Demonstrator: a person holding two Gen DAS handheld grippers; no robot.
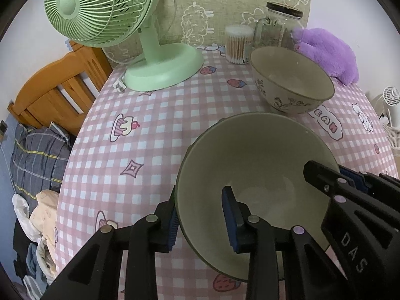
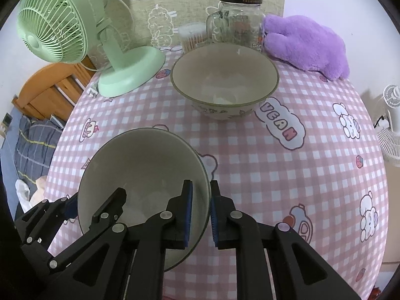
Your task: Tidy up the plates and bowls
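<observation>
Near bowl (image 1: 252,175): plain green-rimmed, tilted, at the front of the bench (image 1: 150,150), both tongs on its rim from opposite sides.

Left tongs (image 1: 202,220): straddle the bowl's left wall, one blue pad outside, one inside. The outer pad touches the rim; there is a visible gap between the inner pad and the wall, so the jaws look loose, not clamped.

Right tongs (image 2: 201,215): narrow, pinching the bowl's right wall, one pad inside and one outside, both close against the rim. This reads as a grip.

Each wrist view shows the other tongs at the bowl's far rim.

Second bowl (image 2: 225,80): same shape, floral print outside, upright further back on the bench, apart from the near bowl, empty as far as I can tell.

Behind it: cotton swab tub (image 1: 237,43), glass jar (image 2: 236,21) with a handle and dark lid, just beside each other. Purple plush (image 2: 305,45) to the right of the jar, touching or nearly so.

Green desk fan (image 1: 105,15) at back left, its plug (image 1: 119,86) lying on the pink checked cloth by the base.

Off the bench at left: wooden bed frame (image 1: 55,87), grey plaid bedding (image 1: 37,155). White fan (image 2: 392,122) at the far right edge.
</observation>
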